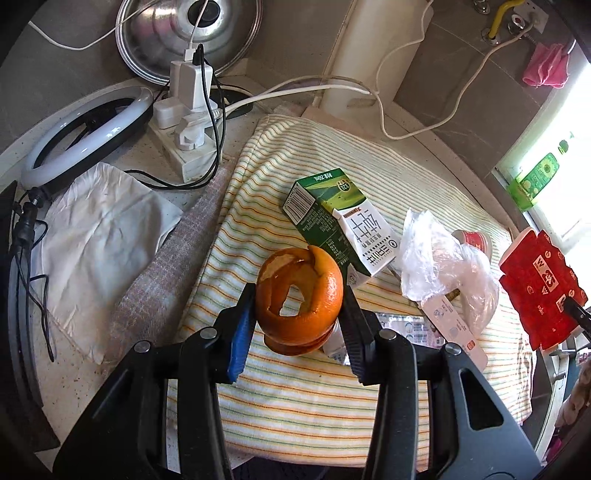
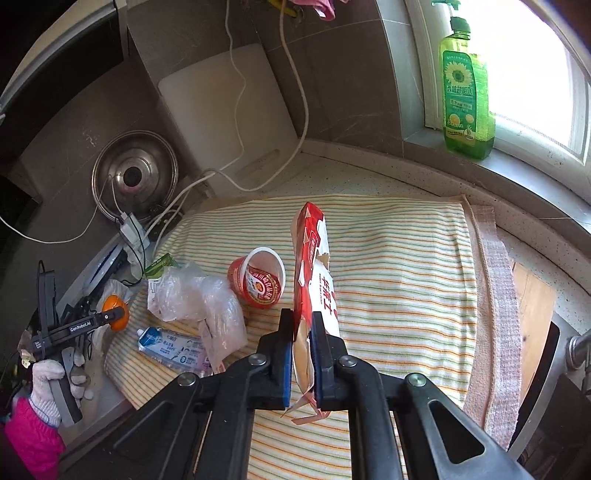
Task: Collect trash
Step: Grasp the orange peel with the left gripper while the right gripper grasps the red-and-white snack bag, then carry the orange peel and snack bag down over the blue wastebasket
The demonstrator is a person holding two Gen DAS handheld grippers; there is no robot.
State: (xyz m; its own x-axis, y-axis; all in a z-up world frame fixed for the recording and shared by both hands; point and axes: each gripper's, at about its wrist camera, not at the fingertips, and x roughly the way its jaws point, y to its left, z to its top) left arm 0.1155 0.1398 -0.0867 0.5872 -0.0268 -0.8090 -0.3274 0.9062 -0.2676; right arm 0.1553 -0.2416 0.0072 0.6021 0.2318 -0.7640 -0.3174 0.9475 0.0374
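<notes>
My left gripper [image 1: 299, 295] is shut on a hollow orange peel [image 1: 300, 291], held above the striped towel [image 1: 295, 398]. Behind the peel a green and white carton [image 1: 340, 225] lies on the towel. To its right lie a crumpled clear plastic bag [image 1: 439, 258] and a flat blue and white pouch [image 1: 410, 328]. My right gripper [image 2: 303, 325] is shut on a torn red and white box [image 2: 314, 266], lifted off the towel and standing on edge. A red yogurt cup [image 2: 258, 278] lies on its side left of the box, beside the plastic bag [image 2: 199, 291] and the pouch [image 2: 173, 345].
A power strip with chargers [image 1: 188, 122], a ring light [image 1: 85, 129] and a pot lid [image 1: 184, 33] crowd the back left. A white cloth [image 1: 99, 229] lies at the left. A green soap bottle [image 2: 465, 92] stands on the windowsill. A gloved hand [image 2: 48, 380] holds the left gripper.
</notes>
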